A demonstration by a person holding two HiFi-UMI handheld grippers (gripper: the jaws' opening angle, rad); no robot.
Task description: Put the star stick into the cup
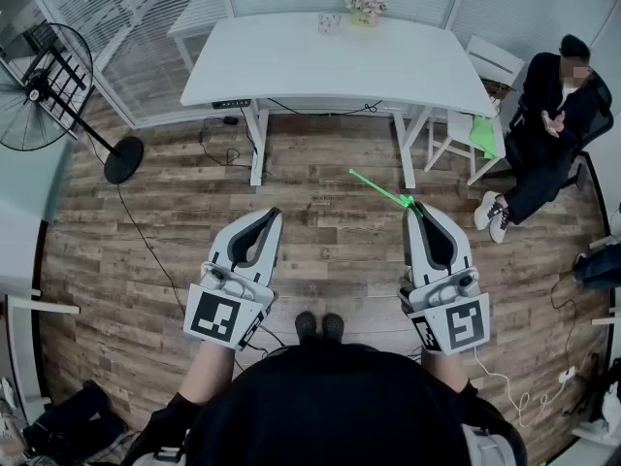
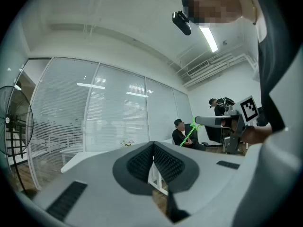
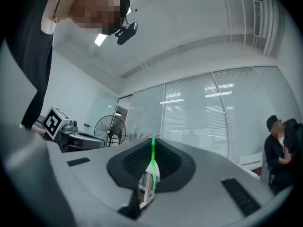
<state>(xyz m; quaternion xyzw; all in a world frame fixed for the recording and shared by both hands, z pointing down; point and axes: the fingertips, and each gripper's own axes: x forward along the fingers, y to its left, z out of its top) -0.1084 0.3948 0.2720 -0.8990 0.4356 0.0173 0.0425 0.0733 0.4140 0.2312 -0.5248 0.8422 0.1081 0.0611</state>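
Note:
My right gripper (image 1: 415,208) is shut on the thin green star stick (image 1: 380,188), which juts forward and to the left over the wooden floor. The star end sits close to the jaws. In the right gripper view the stick (image 3: 153,161) runs upright between the closed pads. The left gripper (image 1: 271,216) is held level beside it, shut with nothing in it; its pads (image 2: 142,161) meet in the left gripper view. A small pale cup (image 1: 329,22) stands at the far edge of the white table (image 1: 291,66), well ahead of both grippers.
A pot of flowers (image 1: 365,6) stands next to the cup. A standing fan (image 1: 44,76) is at the far left. A seated person (image 1: 553,129) and a white chair (image 1: 475,100) are at the right of the table. Cables trail on the floor (image 1: 165,250).

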